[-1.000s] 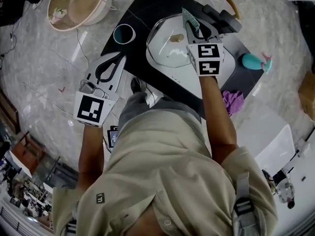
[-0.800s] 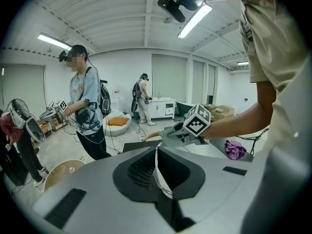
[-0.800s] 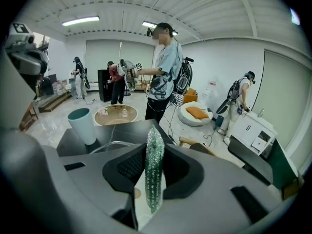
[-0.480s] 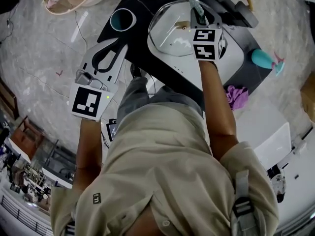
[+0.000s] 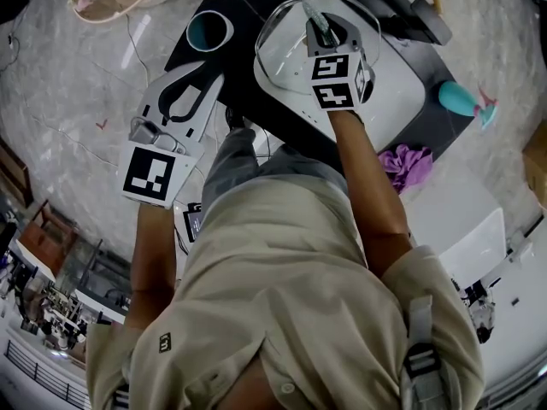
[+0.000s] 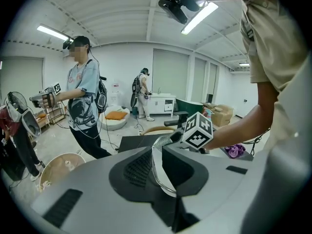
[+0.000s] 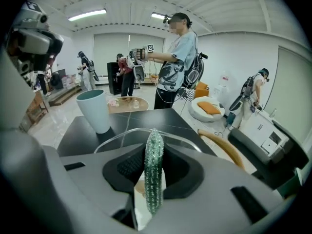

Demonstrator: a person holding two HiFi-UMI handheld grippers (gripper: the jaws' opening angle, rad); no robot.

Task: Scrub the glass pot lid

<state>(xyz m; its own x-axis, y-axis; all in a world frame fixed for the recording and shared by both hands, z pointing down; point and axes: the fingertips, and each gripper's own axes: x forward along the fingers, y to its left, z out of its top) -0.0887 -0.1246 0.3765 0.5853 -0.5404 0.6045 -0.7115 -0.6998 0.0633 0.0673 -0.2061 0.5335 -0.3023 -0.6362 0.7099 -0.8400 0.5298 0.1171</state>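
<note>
1. In the head view, we see the round glass pot lid (image 5: pixel 286 41) lying broad face up on a white tray (image 5: pixel 397 88). The tray sits on the black counter (image 5: pixel 248 101).
2. The right claw (image 5: pixel 327 41) reaches over the lid, pointing away from the person. The green scouring sponge (image 5: pixel 318 24) sticks out past its tips. We cannot tell whether the sponge touches the glass.
3. The left claw (image 5: pixel 209 84) hangs over the counter's near edge, well apart from the lid. A teal cup (image 5: pixel 209 31) stands beyond it, and a crumpled purple cloth (image 5: pixel 406 165) lies off to the right.
4. In the left gripper view, the left claw (image 6: pixel 155 150) is released and grips nothing. Its ribbed dark pads stand a narrow slit apart. Through the slit we see a curved stretch of the lid's (image 6: pixel 155 171) clear rim.
5. In the right gripper view, the right claw (image 7: pixel 153 147) is clenched on the sponge (image 7: pixel 154 179). The sponge is a thin, glittery, nubbly slab standing on edge, with its long axis running up along the jaws.
6. Just beyond the sponge, the lid's (image 7: pixel 119 136) smooth transparent rim arcs across, left to right. The cup (image 7: pixel 95 110) stands upright and smooth-walled at the left.
</note>
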